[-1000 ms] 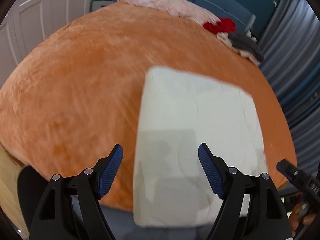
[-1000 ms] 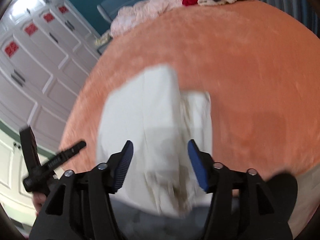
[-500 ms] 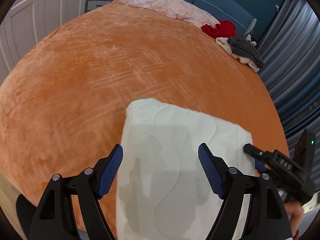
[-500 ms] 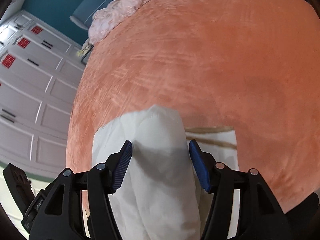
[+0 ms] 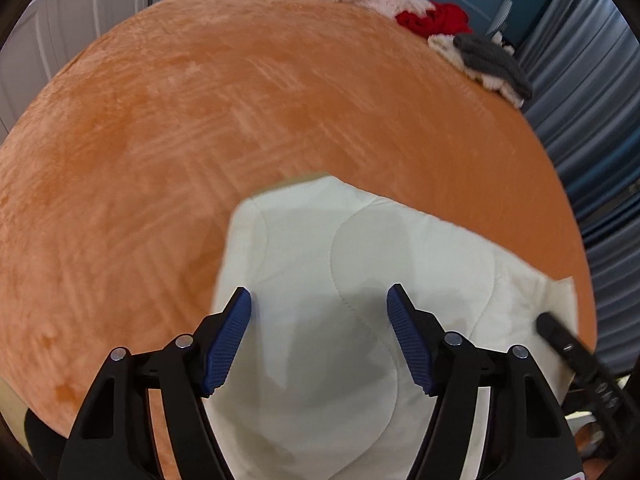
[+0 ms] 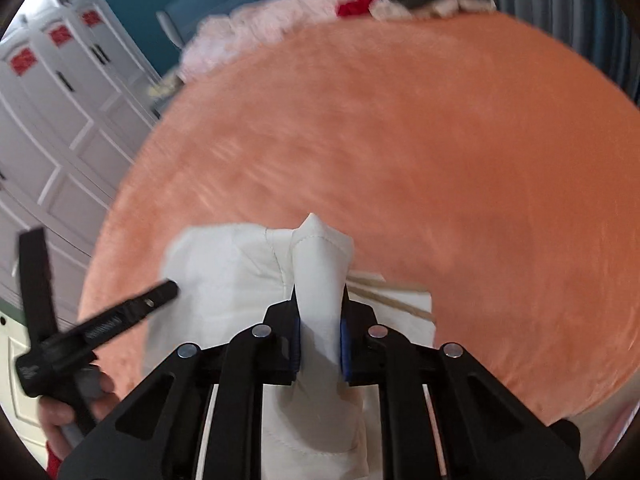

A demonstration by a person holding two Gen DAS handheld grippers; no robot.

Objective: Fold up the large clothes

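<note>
So that I can lift it for the next fold, my right tongs [image 6: 319, 340] have just closed on a quilt [image 5: 360, 300] ridge at the bed's [image 5: 240, 120] six o'clock edge; left tongs [image 5: 319, 334], narrowing, hover spread above it.

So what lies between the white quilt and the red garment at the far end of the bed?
Only bare orange bedspread between the quilt and the red garment; the left wrist view shows it.

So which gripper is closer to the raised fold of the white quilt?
Right. The right gripper is clamped on the raised fold of the white quilt, its jaws having just closed; the left gripper hovers open above the flat part, beside it.
</note>
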